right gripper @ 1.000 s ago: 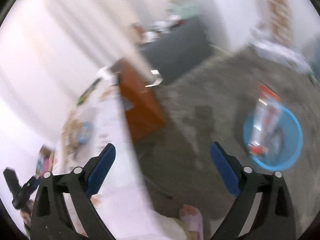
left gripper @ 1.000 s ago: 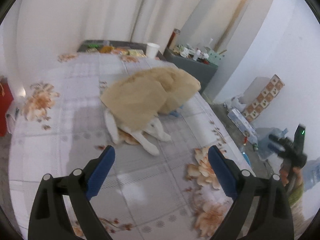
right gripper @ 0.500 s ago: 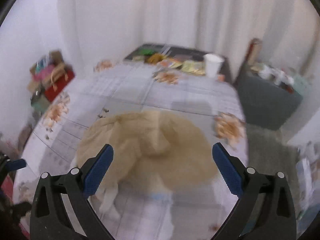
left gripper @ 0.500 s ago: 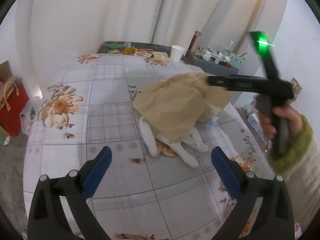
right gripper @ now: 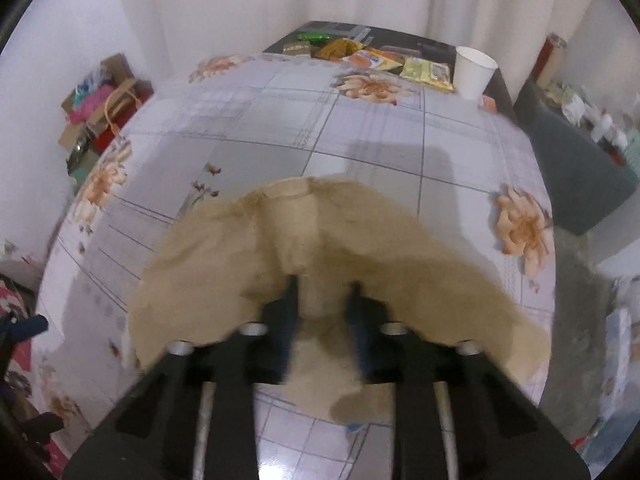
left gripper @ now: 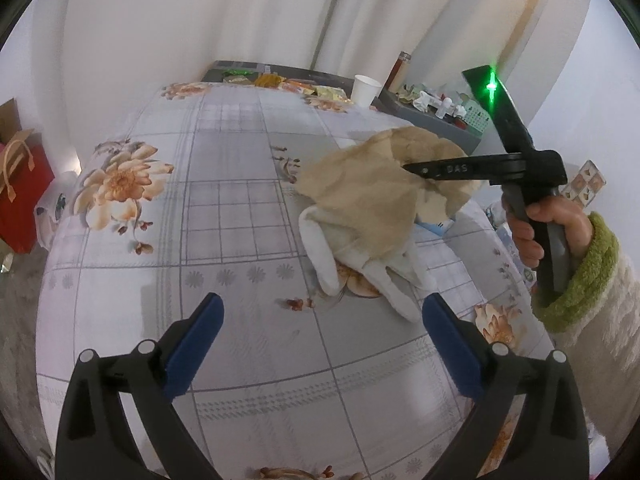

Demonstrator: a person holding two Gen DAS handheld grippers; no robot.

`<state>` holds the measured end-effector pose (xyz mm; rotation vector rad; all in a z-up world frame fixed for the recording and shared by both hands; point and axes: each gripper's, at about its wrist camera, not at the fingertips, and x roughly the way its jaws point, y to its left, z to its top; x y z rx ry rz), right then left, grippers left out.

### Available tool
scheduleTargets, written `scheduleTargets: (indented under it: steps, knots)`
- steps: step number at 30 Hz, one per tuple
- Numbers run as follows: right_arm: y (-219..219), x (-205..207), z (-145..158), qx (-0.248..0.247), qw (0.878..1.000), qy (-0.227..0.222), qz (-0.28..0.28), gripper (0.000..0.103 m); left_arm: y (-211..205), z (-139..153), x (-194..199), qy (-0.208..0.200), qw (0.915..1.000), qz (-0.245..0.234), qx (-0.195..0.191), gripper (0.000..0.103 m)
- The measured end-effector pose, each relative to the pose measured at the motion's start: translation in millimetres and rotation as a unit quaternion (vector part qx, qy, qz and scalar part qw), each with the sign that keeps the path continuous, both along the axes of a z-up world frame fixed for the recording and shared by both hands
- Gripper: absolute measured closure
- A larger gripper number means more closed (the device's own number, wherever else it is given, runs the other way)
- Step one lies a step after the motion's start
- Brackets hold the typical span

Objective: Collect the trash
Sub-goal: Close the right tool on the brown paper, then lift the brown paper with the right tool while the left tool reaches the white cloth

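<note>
A crumpled brown paper bag (left gripper: 372, 196) with white handles lies on the flowered tablecloth (left gripper: 224, 208), right of middle in the left wrist view. My right gripper (right gripper: 322, 284) is shut on a fold of the brown paper bag (right gripper: 280, 248); it also shows from the side in the left wrist view (left gripper: 412, 168), held by a hand in a green cuff. My left gripper (left gripper: 320, 316) is open and empty, above the table in front of the bag.
A white paper cup (left gripper: 366, 90) and several snack wrappers (right gripper: 376, 60) sit at the table's far end. A grey cabinet (right gripper: 576, 172) with clutter stands at the right. A red gift bag (left gripper: 20, 196) stands on the floor at the left.
My right gripper swung in from the floor side to over the table, came down on the paper bag and closed on it. My left gripper shifted so the bag sits further right.
</note>
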<state>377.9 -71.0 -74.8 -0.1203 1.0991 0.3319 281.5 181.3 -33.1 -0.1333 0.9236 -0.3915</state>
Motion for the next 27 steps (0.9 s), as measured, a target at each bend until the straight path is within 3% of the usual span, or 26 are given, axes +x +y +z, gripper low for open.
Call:
scheduleTargets:
  steps: [5,10,13,17,21,24,27]
  knots:
    - [-5,-13,29,0.049,0.998,-0.033,-0.006,0.097,5,7,-10,-0.006,0.9999,0.006,-0.007,0.006]
    - [-19,-51,84,0.087,0.99,-0.107,-0.014,0.097,7,13,-20,-0.01,0.9999,0.008,-0.006,0.006]
    - [-34,-87,116,0.084,0.983,-0.159,-0.025,0.097,9,16,-26,-0.014,0.9998,0.01,-0.006,0.006]
    - [-55,-142,138,0.037,0.975,-0.216,-0.042,0.097,13,17,-32,-0.016,0.9998,0.014,-0.007,0.006]
    - [-52,-186,116,-0.049,0.973,-0.223,-0.027,0.096,13,14,-34,-0.011,0.9998,0.014,-0.01,0.006]
    - [-34,-217,69,-0.092,0.979,-0.179,0.007,0.096,9,11,-34,-0.007,0.9998,0.013,-0.009,0.006]
    - [-16,-238,28,-0.078,0.988,-0.122,0.047,0.096,5,9,-36,-0.003,0.9999,0.01,-0.011,0.006]
